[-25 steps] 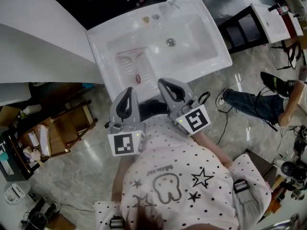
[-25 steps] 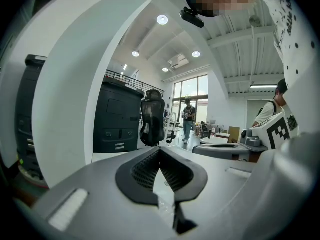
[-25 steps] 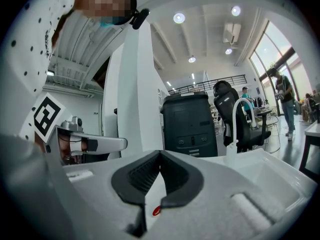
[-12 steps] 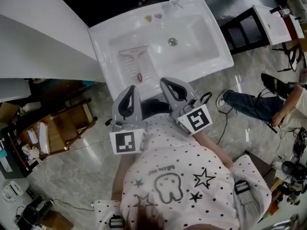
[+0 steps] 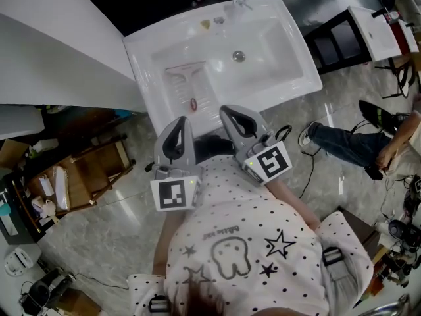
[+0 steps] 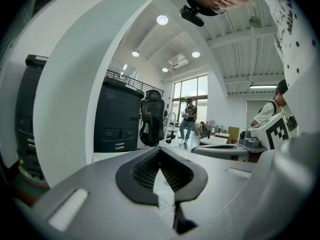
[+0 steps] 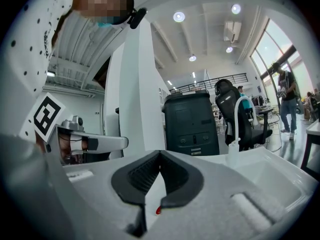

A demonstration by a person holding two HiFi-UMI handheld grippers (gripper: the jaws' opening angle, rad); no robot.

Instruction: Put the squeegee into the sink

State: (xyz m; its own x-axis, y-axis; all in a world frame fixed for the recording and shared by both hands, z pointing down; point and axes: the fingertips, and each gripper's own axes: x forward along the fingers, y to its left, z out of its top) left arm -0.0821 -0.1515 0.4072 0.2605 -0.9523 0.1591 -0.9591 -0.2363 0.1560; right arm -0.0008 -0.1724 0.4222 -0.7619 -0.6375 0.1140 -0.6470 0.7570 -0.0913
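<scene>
I see the squeegee lying flat on the shallow left part of the white sink. It is pale and T-shaped. Its blade faces the far rim, and its handle points back toward me and ends in a small red spot. The deeper bowl with the round drain lies just to its right.

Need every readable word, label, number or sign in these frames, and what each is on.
No text reads for certain.
Shirt: one short printed line above the cartoon, too small to read.
Left gripper, left cube: black-and-white square marker, no letters.
Right gripper, right cube: same kind of marker, different pattern.
Black cabinet: small labels, blurred.
</scene>
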